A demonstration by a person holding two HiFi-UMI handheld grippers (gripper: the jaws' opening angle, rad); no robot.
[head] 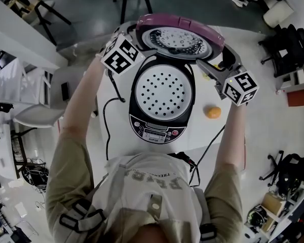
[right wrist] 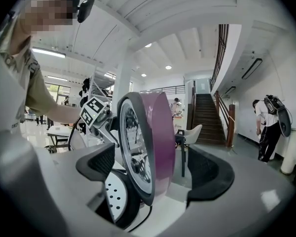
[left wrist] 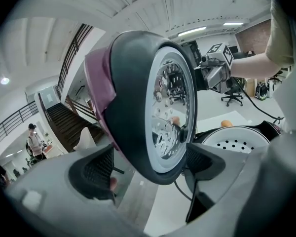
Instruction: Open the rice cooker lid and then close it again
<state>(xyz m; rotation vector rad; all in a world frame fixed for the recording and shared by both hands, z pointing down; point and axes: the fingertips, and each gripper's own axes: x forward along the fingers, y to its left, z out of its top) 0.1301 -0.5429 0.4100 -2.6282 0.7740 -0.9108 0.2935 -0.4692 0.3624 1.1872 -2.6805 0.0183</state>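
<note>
White surface (head: 253, 44) carries the rice cooker (head: 159, 97), low between the two grippers; its purple lid (head: 180, 34) stands raised upright; the left gripper (left wrist: 150, 164) is wide open, with the lid's left rim between its jaws; the right gripper (right wrist: 148, 167) is wide open too, around the right rim, with gaps on both sides; a small orange thing (head: 213, 112) lies near the right gripper.

Bright, even indoor light; fisheye-warped edges.
</note>
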